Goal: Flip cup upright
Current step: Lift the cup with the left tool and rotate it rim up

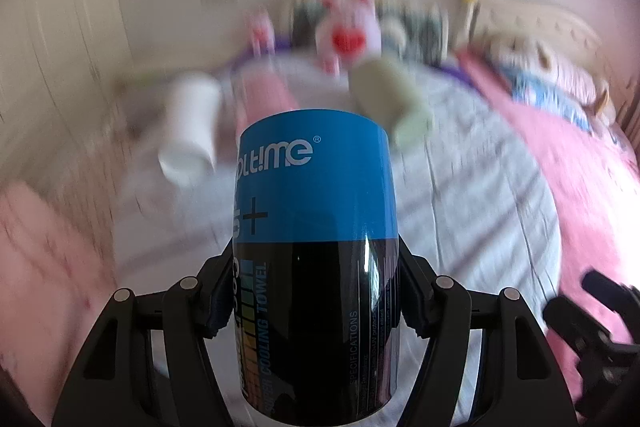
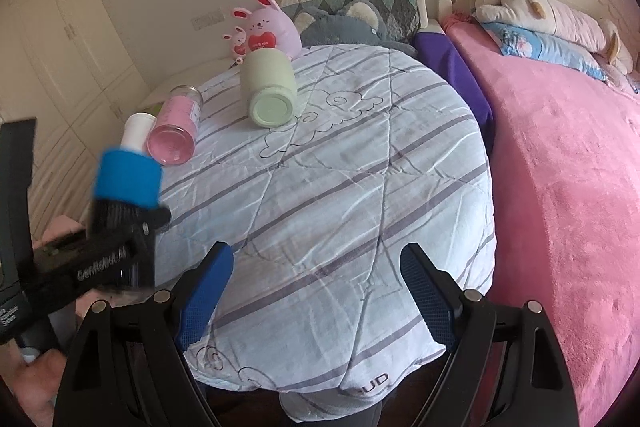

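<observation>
A blue-and-black cup [image 1: 316,259], printed with cooling-towel lettering, is clamped between the pads of the left claw [image 1: 310,297] and is held clear of the round bench [image 2: 360,163], which is covered with a striped quilted cloth. In the right wrist view the same cup [image 2: 126,183] is seen at the left edge, raised above the cloth near the bench's left side, blurred as if in motion. The right claw [image 2: 316,291] is held with its blue pads wide apart over the near part of the bench, and nothing is gripped by it. Three other cups are seen lying on their sides farther back: a pale green one [image 2: 270,89], a pink one [image 2: 176,131] and a white one [image 2: 138,131]. The step in hand is judged to be the turning of the lifted cup. Which end is its base cannot be told from these views. For the next move, the cup would need to be rotated until its axis is vertical, lowered onto a bare stretch of cloth and released only once it is settled, since the soft quilt may let it tip.
</observation>
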`<state>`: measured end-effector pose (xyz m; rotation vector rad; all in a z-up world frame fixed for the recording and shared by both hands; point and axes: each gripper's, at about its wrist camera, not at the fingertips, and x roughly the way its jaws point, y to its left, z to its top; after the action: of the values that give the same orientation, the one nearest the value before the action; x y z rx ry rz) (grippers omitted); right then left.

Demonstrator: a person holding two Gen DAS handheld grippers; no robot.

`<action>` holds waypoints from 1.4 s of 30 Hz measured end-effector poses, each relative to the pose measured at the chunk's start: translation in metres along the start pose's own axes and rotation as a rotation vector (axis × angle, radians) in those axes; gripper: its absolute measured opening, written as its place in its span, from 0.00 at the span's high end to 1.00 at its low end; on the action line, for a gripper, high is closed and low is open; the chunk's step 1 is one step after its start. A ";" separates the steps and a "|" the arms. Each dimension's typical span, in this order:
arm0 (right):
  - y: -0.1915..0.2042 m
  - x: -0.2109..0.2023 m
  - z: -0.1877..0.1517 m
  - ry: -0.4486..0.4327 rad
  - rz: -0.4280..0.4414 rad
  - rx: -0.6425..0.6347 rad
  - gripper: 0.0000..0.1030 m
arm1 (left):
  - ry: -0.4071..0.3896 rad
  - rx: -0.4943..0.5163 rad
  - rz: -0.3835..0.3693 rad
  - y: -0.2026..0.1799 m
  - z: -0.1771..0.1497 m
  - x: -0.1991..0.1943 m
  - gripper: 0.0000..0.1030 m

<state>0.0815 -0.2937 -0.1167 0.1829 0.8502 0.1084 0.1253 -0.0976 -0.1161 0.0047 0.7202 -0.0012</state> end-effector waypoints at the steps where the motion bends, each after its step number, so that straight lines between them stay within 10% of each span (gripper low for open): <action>1: 0.002 -0.002 -0.001 -0.003 -0.004 -0.001 0.16 | -0.066 0.016 0.016 -0.001 -0.001 -0.002 0.34; 6: 0.009 -0.013 -0.010 0.000 -0.049 -0.002 0.16 | -0.298 0.080 0.081 -0.001 -0.014 0.013 0.34; 24: 0.075 -0.041 -0.053 0.011 -0.180 -0.026 0.16 | -0.352 0.124 -0.090 0.022 -0.069 -0.006 0.34; 42: 0.093 -0.058 -0.062 -0.022 -0.200 -0.039 0.16 | -0.351 0.152 -0.133 0.027 -0.077 -0.026 0.02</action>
<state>-0.0061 -0.2048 -0.0949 0.0618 0.8397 -0.0646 0.0546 -0.0697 -0.1566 0.0998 0.3674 -0.1800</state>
